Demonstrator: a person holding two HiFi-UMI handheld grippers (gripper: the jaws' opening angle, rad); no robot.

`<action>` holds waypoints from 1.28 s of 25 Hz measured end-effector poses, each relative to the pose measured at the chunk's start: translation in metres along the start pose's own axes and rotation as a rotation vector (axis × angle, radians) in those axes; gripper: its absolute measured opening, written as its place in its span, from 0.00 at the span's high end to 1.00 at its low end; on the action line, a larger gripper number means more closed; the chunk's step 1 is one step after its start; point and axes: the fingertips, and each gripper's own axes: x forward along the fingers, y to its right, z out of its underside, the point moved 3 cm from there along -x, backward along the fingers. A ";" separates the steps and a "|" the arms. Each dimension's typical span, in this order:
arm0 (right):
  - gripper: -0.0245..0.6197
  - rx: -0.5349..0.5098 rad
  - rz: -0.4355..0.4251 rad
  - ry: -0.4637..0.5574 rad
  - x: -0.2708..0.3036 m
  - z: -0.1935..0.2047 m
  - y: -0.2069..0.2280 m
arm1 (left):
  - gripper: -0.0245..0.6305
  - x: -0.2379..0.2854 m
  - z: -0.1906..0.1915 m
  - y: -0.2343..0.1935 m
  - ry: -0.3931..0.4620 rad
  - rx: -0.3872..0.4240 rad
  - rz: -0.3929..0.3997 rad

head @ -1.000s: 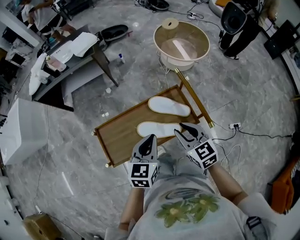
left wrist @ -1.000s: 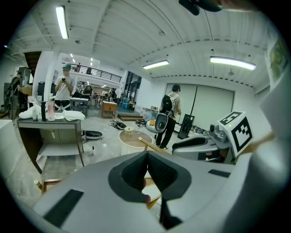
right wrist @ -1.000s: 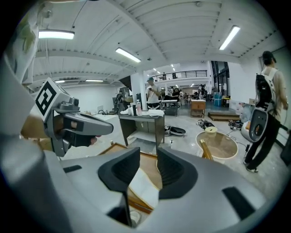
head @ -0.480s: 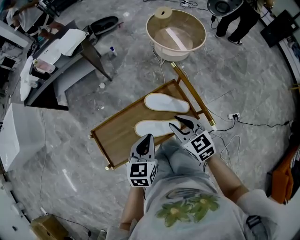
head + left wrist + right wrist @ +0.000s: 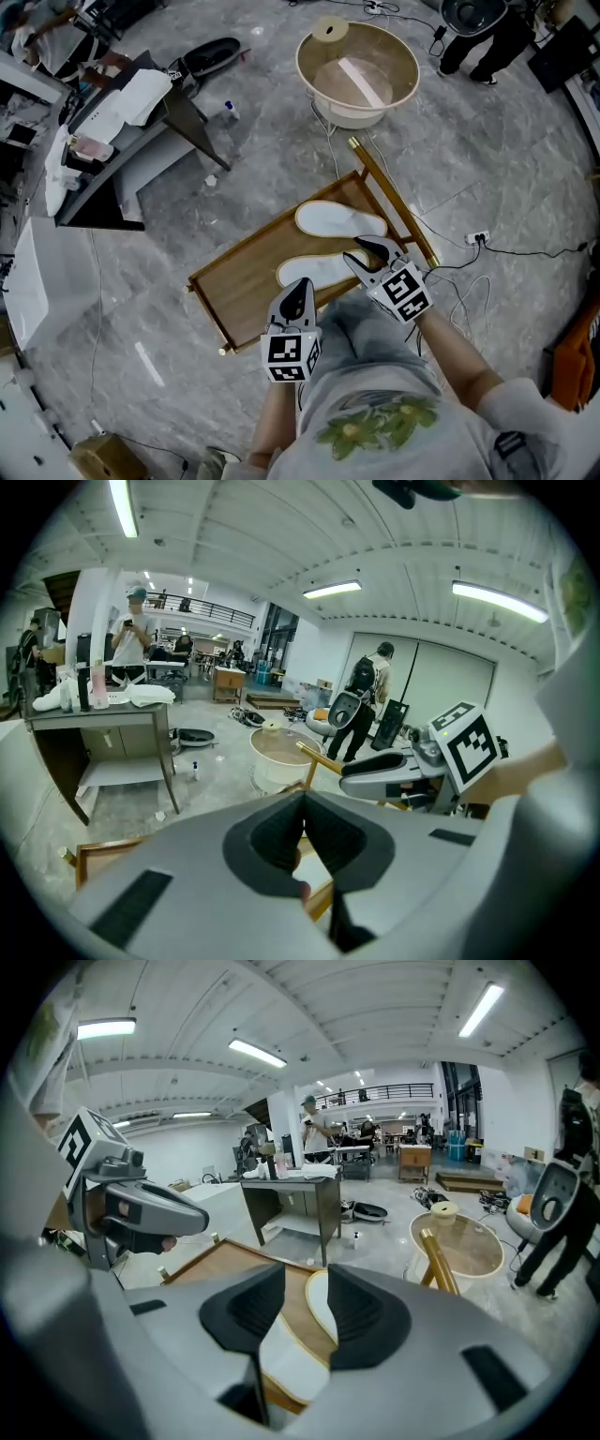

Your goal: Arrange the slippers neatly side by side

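Slippers (image 5: 339,221) on wooden tray (image 5: 242,283); round basin (image 5: 354,118) beyond (desk (image 5: 141,155) left).

Big open workshop hall, basically. There are strip lights (image 5: 256,1052) above the cluttered workbench (image 5: 291,1183), a mezzanine (image 5: 375,1093) behind it, and cables (image 5: 511,250) on the floor (image 5: 487,169).

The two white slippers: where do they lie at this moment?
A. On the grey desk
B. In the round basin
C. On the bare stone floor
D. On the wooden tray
D: the far slipper and the near slipper both rest on the wooden tray.
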 end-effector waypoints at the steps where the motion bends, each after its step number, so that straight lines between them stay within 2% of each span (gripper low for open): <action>1: 0.75 0.004 -0.002 -0.003 0.004 0.002 0.002 | 0.94 0.003 0.001 -0.001 -0.005 0.000 0.000; 16: 0.74 0.012 -0.046 -0.101 0.054 0.027 0.027 | 0.94 0.044 0.009 -0.021 -0.050 -0.048 -0.012; 32: 0.73 -0.010 -0.050 -0.218 0.110 0.078 0.050 | 0.94 0.070 0.040 -0.035 -0.091 -0.105 -0.032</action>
